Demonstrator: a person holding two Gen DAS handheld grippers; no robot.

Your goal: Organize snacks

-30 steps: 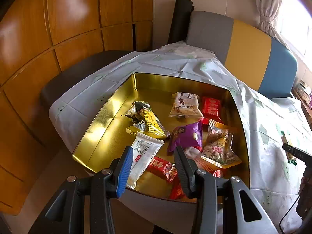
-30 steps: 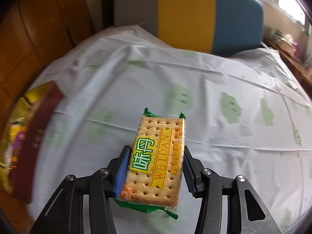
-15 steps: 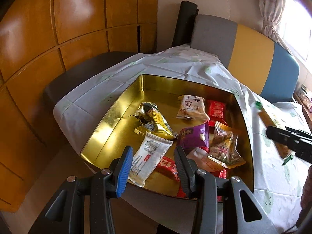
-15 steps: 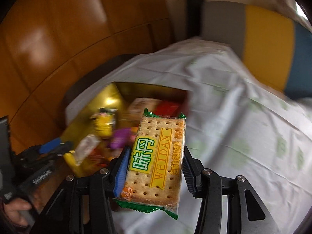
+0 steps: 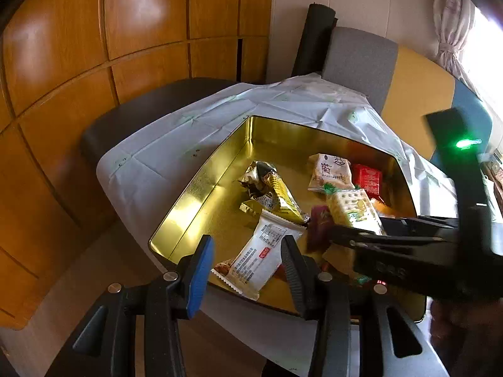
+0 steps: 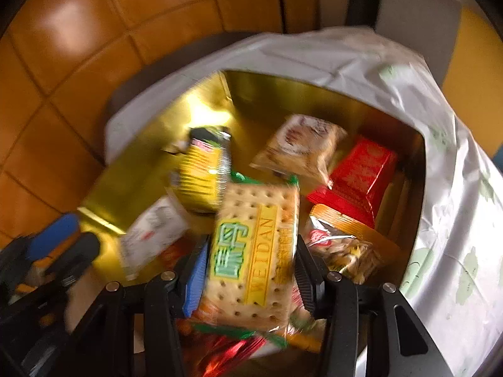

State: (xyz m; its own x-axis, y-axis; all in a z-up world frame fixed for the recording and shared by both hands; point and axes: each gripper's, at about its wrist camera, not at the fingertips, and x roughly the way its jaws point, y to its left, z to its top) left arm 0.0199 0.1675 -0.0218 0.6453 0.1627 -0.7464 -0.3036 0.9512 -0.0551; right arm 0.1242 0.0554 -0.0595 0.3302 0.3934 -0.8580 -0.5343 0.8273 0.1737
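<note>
A gold tin (image 5: pixel 201 185) holds several snack packets on the clothed table. My right gripper (image 6: pixel 248 267) is shut on a green-edged cracker packet (image 6: pixel 251 248) and holds it over the tin; the packet also shows in the left wrist view (image 5: pixel 352 210), above the tin's right half. My left gripper (image 5: pixel 245 267) is open and empty at the tin's near edge, over a white packet (image 5: pixel 261 251). A yellow packet (image 5: pixel 279 191), a beige packet (image 5: pixel 330 172) and a red packet (image 5: pixel 366 177) lie in the tin. The tin also shows in the right wrist view (image 6: pixel 283 94).
A white tablecloth (image 5: pixel 176 157) covers the table. A dark chair seat (image 5: pixel 141 110) stands at the far left, against wood panelling (image 5: pixel 94 47). A grey, yellow and blue bench back (image 5: pixel 408 94) runs behind the table. An orange-edged clear packet (image 6: pixel 345 242) lies at the tin's right.
My right gripper has swung left from over the bare tablecloth to above the tin, still holding the cracker packet. My left gripper has stayed open near the tin's front edge.
</note>
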